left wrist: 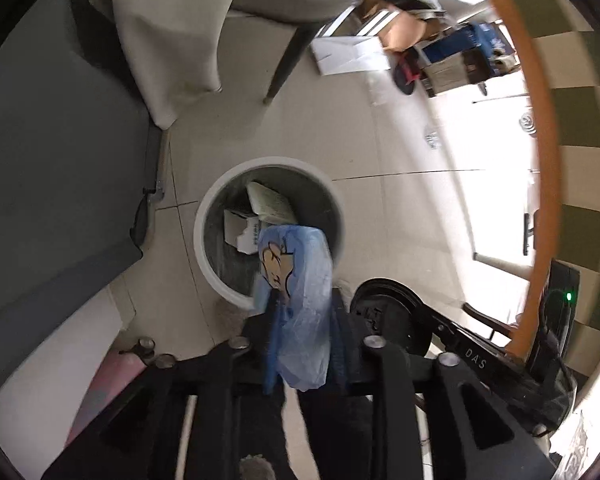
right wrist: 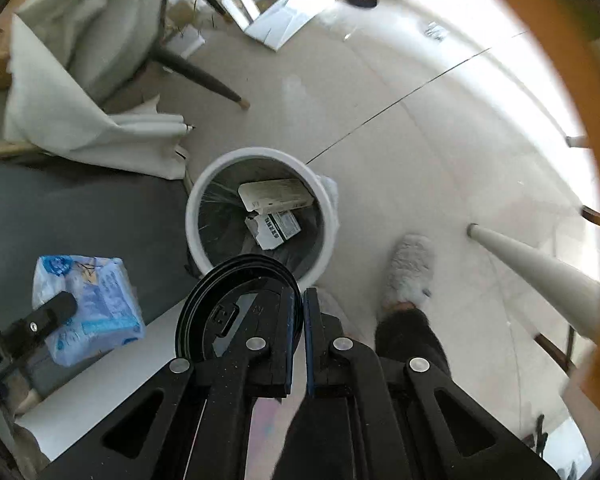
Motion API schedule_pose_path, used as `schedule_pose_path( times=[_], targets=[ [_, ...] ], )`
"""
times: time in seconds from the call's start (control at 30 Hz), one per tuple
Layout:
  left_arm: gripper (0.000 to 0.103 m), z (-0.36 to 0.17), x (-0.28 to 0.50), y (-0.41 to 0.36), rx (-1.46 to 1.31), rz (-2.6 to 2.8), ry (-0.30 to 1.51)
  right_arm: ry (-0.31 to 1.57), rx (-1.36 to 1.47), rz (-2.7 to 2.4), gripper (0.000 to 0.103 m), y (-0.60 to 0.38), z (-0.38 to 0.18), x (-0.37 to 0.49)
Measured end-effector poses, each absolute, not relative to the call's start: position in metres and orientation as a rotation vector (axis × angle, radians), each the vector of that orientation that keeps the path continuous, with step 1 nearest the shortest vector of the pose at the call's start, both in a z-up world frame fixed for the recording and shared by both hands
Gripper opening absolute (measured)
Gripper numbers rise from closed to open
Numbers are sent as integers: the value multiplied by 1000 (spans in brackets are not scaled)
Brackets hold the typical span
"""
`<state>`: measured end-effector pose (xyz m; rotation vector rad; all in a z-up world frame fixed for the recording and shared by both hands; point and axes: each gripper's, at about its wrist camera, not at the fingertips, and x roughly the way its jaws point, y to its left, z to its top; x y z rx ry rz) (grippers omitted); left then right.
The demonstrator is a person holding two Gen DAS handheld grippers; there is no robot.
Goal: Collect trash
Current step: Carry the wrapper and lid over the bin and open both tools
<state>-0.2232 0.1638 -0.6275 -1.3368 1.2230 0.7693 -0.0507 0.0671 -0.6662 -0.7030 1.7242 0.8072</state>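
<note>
Trash in both grippers hangs above the white bin (right wrist: 260, 216), which stands on the pale tiled floor (right wrist: 380, 140) with two flattened cartons (right wrist: 276, 196) already lying inside; the left gripper (left wrist: 300, 320) has a blue plastic tissue pack (left wrist: 300, 300) between its fingers, dangling over the bin's rim at about five o'clock, and whether the pads press on it I cannot tell; it looks light, soft and slippery, so best pinched across the middle of its bulk, not by loose film; the right gripper (right wrist: 298, 320), jaws nearly together, pinches a stack of black plastic lids (right wrist: 236, 308) by their rim, over the bin's six o'clock edge; they look thin, stiff and light, so an edge grip suits, though the stack may fan apart.
</note>
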Motion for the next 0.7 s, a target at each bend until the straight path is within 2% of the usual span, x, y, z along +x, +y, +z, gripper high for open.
schedule_pose_path(
  times=[0.03,0.07,0.1,0.13,0.2,0.27,0.37,0.5,0.7],
  targets=[
    [39,-642,-227,164,-1330,785,1238,1736,-705,819,5,70,-683,-53],
    [64,-654,-229,164,-1327,795,1242,1754,-706,837,7,73,-704,-58],
    [89,-664,-232,164,-1320,813,1246,1760,-719,850,16,75,-716,-59],
    [93,-672,-236,164,-1314,833,1249,1752,-759,868,25,79,-735,-65],
    [94,-688,-245,163,-1317,857,1254,1727,-790,888,66,80,-751,-70],
    [97,-699,-249,162,-1305,890,1278,1688,-843,902,78,81,-766,-76],
    [99,-703,-253,158,-1230,954,1305,1633,-925,916,101,81,-775,-83],
    [99,-699,-257,151,-1123,1023,1336,1539,-1006,924,102,80,-770,-91],
    [99,-681,-265,148,-1079,1069,1352,1502,-1011,933,102,80,-750,-99]
  ],
)
